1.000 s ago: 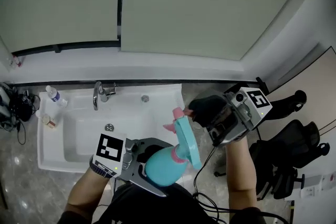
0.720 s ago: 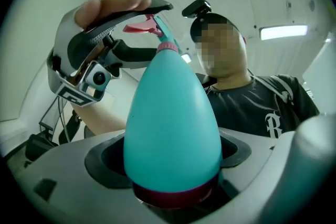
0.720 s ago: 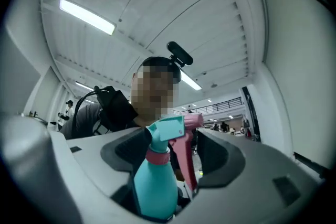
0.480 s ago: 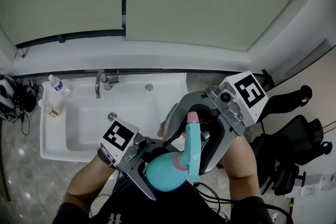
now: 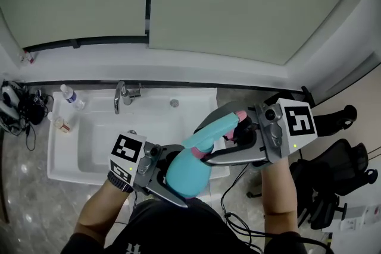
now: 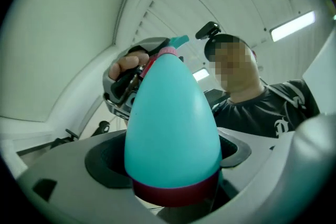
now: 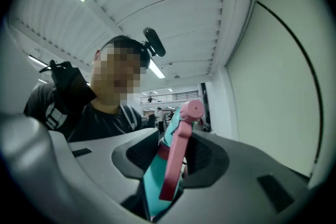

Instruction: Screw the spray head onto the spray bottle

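A teal egg-shaped spray bottle (image 5: pixel 183 178) with a dark pink base band sits in my left gripper (image 5: pixel 186 182), which is shut on its lower body (image 6: pixel 170 123). On its neck sits the teal spray head (image 5: pixel 215 129) with a pink trigger and nozzle, pointing right. My right gripper (image 5: pixel 219 137) comes in from the right with its jaws closing on either side of the head. In the right gripper view the head (image 7: pixel 157 181) and pink trigger (image 7: pixel 176 160) fill the gap between the pads. Whether the thread is seated is hidden.
Below and beyond my grippers is a white sink (image 5: pixel 56 171) with a chrome faucet (image 5: pixel 121 97). Two small bottles (image 5: pixel 68 94) stand at its left rim, beside cables (image 5: pixel 15 107). A black office chair (image 5: pixel 339 169) stands at the right. The person's torso is close behind both grippers.
The right gripper's wide-open jaws have narrowed around the spray head. The head has swung from pointing away to pointing right. The left gripper keeps its hold on the bottle.
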The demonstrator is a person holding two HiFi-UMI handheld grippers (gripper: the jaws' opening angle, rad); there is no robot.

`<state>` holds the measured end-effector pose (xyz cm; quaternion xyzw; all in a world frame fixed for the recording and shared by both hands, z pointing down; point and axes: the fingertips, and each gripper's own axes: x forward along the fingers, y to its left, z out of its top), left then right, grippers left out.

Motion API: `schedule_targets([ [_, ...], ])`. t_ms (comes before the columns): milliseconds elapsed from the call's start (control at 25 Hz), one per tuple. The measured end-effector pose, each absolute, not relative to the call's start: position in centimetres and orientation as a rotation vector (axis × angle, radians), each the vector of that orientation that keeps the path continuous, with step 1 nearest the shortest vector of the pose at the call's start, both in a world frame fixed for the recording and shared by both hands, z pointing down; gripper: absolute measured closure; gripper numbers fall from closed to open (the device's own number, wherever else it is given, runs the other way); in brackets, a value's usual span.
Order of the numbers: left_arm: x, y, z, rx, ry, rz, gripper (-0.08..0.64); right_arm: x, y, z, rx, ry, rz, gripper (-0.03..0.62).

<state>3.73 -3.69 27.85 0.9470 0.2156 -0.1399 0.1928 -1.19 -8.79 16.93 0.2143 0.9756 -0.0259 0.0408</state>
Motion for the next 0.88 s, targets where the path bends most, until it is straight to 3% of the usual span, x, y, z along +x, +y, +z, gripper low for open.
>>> schedule_targets([
  [480,3.0,-14.0,32.0,2.875,-0.542,-0.014,0.121,-1.3,-16.7,20.0,-0.521,3.181,-0.078,0.449],
  [760,0.9,-19.0,35.6,2.795,-1.328,0.428,0.121,0.0,-20.3,23.0,-1.041,3.056,-0.288,0.456],
  [880,0.8,-19.9,37.0,2.779,-1.329,0.436,0.121,0.1,-21.5,24.4,-1.189,2.973,-0.366,0.456],
])
